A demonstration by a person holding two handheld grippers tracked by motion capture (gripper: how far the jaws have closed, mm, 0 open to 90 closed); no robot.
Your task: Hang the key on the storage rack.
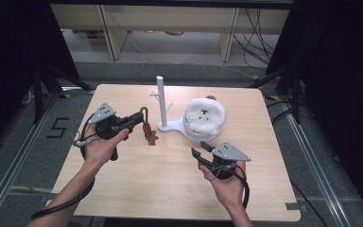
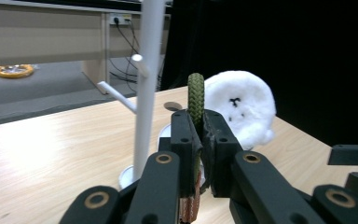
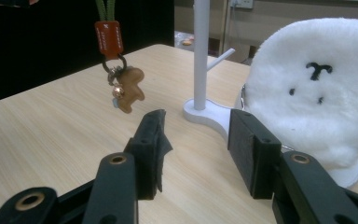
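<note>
Left gripper (image 1: 133,122): jaws clamped on the green cord (image 2: 196,95) of a keychain (image 1: 150,135), held above the table (image 1: 123,189) just left of the stand (image 1: 161,101); right gripper (image 1: 202,152): jaws apart, nothing between, near the plush (image 1: 204,116); bare tabletop is seen between both grippers.

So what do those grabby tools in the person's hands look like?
Each tool, left and right, is black, with two flat-padded jaws on arms with brass-coloured rivets. A grey three-cornered plate sits on top, and a black cable trails from each. The forearms are bare.
</note>
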